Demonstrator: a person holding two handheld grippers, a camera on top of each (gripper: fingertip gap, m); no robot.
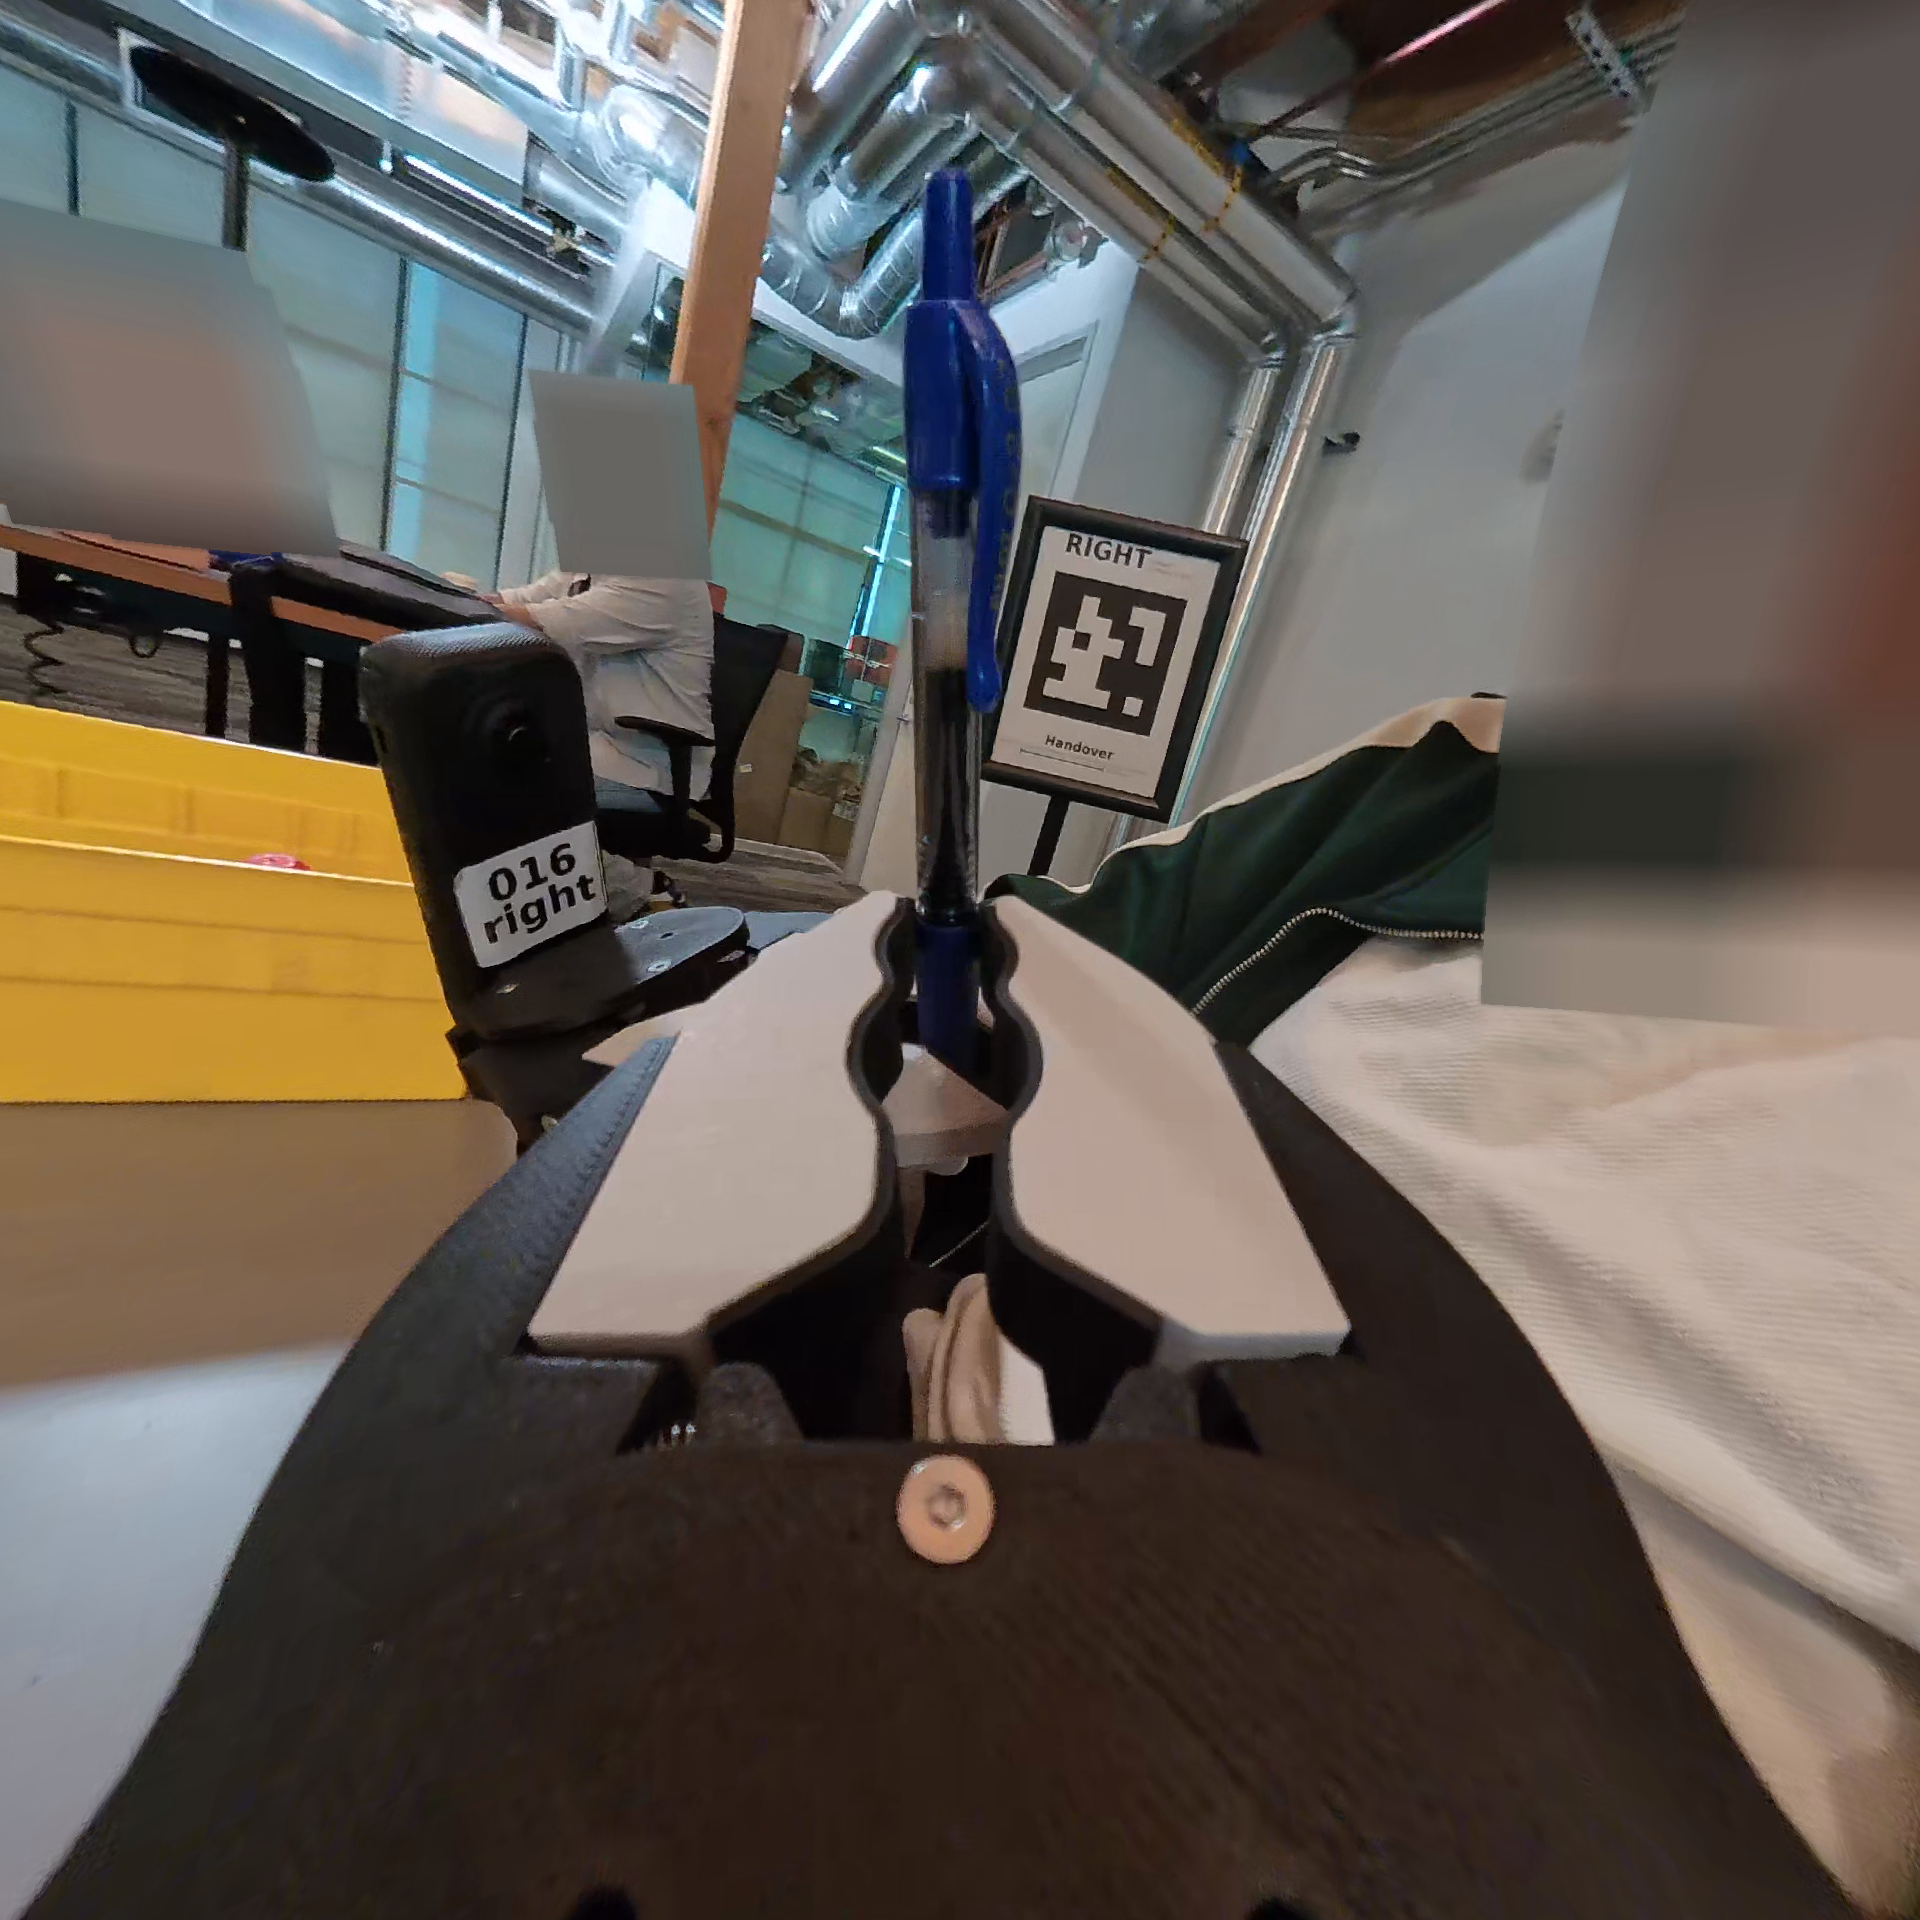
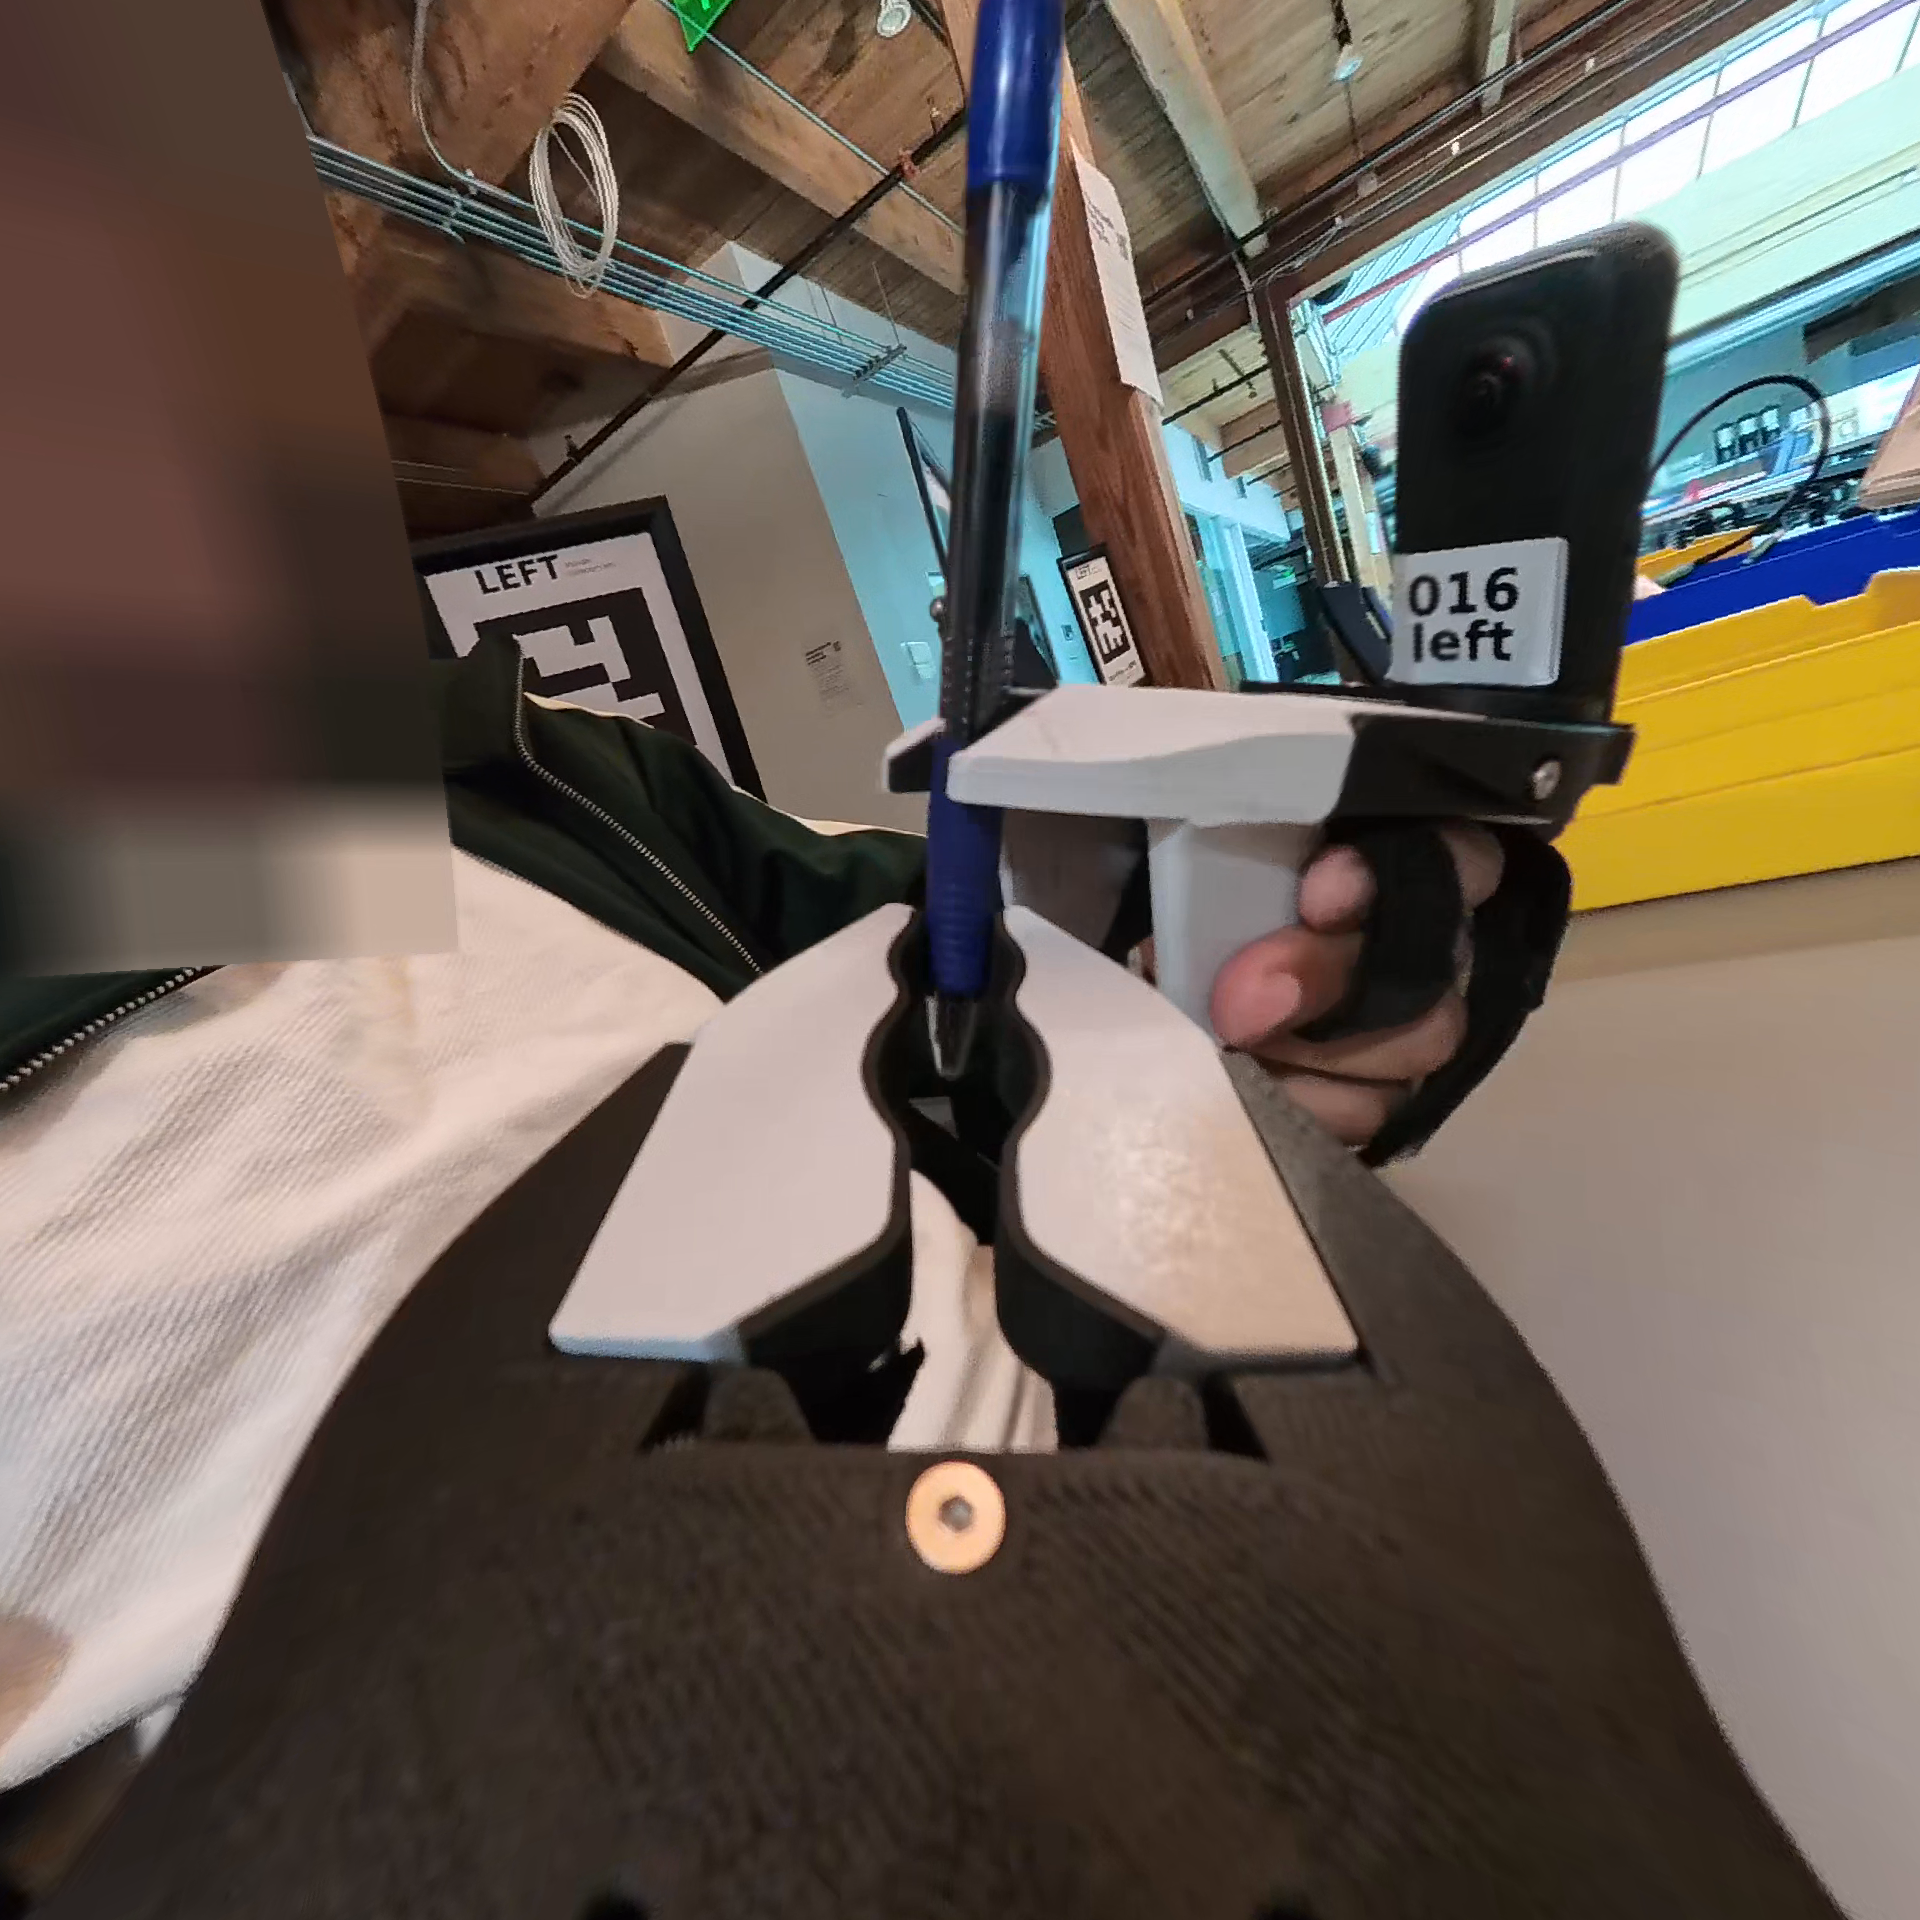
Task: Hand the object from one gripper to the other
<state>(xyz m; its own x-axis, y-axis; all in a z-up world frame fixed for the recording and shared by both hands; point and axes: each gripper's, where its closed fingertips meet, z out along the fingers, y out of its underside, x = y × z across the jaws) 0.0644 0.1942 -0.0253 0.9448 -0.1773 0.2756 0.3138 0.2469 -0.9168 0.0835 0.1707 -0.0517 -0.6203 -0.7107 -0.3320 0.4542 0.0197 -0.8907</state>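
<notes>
Two grippers meet on one blue pen [image 1: 951, 582], which stands nearly upright between them. In our left wrist view, the left gripper [image 1: 945, 935] has its white fingers [image 1: 790, 1039] pressed together on the pen's blue rubbery grip section, with the clear barrel, clip and plunger rising above.

In our right wrist view, the right gripper [image 2: 956, 956] has its own fingertips closed around the lower end of the pen [image 2: 987, 436], the tip pointing down into the scalloped gap between the jaws. Just above, we see the left gripper [image 2: 940, 764] crossing from the right, lying level and pinching the same grip section.

A hand [image 2: 1340, 977] in a black strap wraps the left gripper's white handle.

The fingers are smooth white plates edged with wavy black pads; the bodies are matte, ridged black plastic. Yellow bins [image 1: 156, 914] sit beyond on a grey table [image 1: 208, 1226].
</notes>
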